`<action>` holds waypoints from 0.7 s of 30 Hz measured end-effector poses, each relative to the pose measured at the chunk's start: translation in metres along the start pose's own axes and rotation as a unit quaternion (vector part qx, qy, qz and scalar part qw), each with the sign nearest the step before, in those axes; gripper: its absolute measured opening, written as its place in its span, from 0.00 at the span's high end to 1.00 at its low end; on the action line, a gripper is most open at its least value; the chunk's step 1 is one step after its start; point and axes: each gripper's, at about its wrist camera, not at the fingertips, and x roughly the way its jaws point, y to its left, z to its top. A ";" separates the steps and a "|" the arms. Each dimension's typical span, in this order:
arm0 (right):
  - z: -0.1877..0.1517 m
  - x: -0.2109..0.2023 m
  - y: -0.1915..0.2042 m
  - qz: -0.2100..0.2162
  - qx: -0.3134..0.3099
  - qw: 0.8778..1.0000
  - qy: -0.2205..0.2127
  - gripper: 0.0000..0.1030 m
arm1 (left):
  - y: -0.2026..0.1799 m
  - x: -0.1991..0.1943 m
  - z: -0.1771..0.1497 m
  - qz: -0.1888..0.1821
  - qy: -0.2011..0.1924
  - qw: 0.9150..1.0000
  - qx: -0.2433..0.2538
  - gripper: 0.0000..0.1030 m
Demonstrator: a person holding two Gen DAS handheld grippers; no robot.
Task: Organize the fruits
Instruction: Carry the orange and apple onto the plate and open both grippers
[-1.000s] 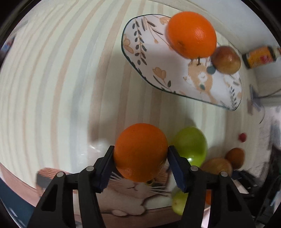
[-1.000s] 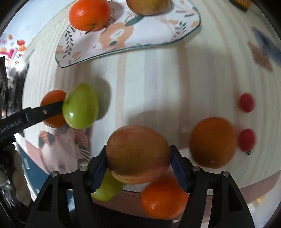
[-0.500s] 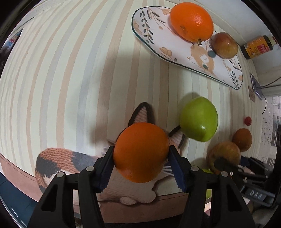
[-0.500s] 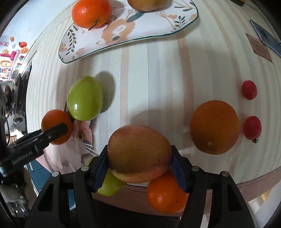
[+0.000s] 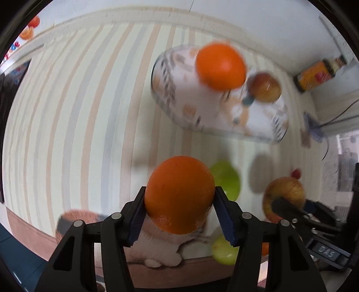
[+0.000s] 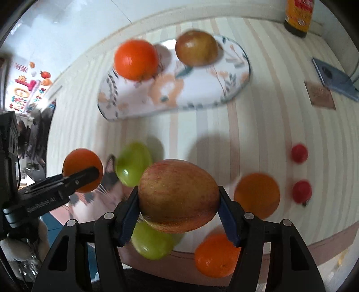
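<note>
My left gripper [image 5: 179, 211] is shut on an orange [image 5: 179, 193] and holds it above the table's near edge. My right gripper [image 6: 178, 206] is shut on a red-yellow apple [image 6: 178, 197], also lifted; it shows in the left wrist view [image 5: 285, 191]. The patterned oval plate [image 6: 202, 94] lies at the back with an orange [image 6: 135, 59] and an apple [image 6: 196, 48] on it. A green apple [image 6: 132, 164] sits on the table between the grippers. The left gripper's orange shows in the right wrist view [image 6: 82, 164].
On the striped tablecloth [image 6: 280, 101] lie another orange [image 6: 257, 195] and two small red fruits [image 6: 299, 153] at the right. A green apple [image 6: 152, 242] and an orange [image 6: 216, 255] lie near the front edge. A bottle [image 6: 297, 13] stands at the back. A cat-print mat [image 5: 157, 238] lies below.
Both grippers have lifted and tilted up with their fruit still held. The plate now sits lower and nearer the centre in both views, blurred by motion.
</note>
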 end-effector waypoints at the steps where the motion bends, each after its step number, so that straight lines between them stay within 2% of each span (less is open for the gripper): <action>1: 0.007 -0.002 0.001 0.002 -0.001 1.000 -0.004 0.35 | 0.001 -0.005 0.010 -0.002 -0.006 1.000 0.001 0.47; 6: 0.057 -0.006 -0.002 -0.009 0.004 1.000 -0.026 0.35 | 0.004 -0.005 0.071 0.010 -0.015 1.000 -0.002 0.47; 11: 0.099 0.009 -0.012 -0.041 0.009 0.999 -0.023 0.35 | 0.007 0.013 0.115 0.042 0.005 0.999 0.009 0.47; 16: 0.123 0.028 -0.023 -0.069 0.012 0.997 -0.011 0.35 | 0.007 0.036 0.130 0.063 0.035 0.997 0.019 0.46; 21: 0.133 0.036 -0.030 -0.076 0.012 0.997 -0.015 0.35 | 0.011 0.051 0.130 0.067 0.051 0.996 0.010 0.46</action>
